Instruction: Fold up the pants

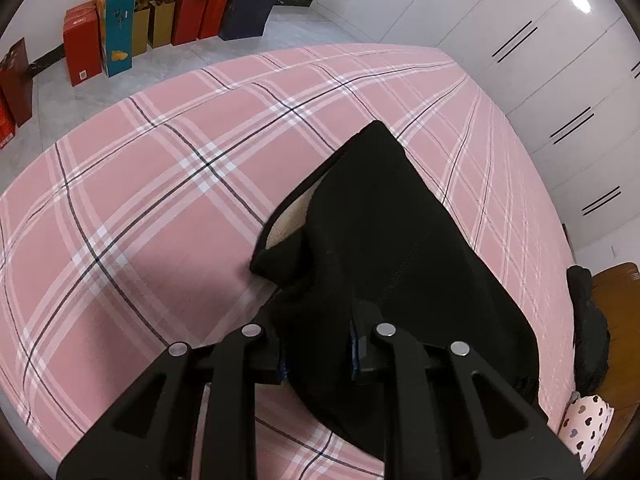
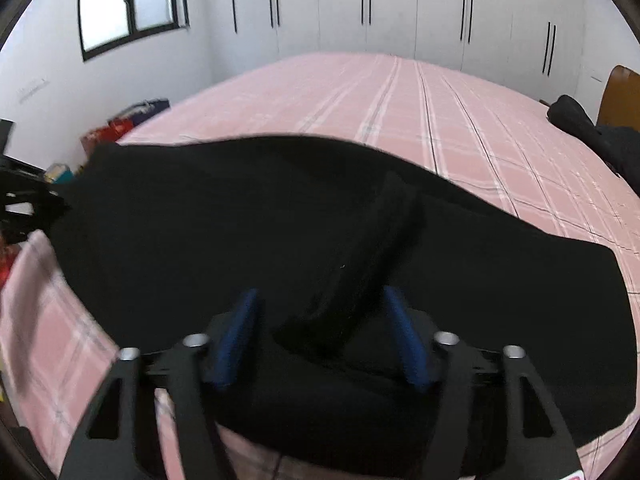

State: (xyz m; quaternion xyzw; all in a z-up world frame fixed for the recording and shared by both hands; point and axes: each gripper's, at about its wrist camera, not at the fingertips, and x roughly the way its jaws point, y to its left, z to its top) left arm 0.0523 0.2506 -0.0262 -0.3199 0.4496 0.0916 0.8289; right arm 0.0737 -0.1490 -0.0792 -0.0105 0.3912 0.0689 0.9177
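Losing the pinch is the risk in the left view: the left hand-held gripper is clamped on a thick bunch of the pants, lifted over the bed, and bulky cloth could slide free. It points forward and slightly down.

Right view: the right hand-held gripper stands apart-jawed astride a ridge of the pants, level and low; closing there might catch extra layers.

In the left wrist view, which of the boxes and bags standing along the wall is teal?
The tall teal box, standing between a shorter red box and the gold bags; the rest are red, gold or navy.
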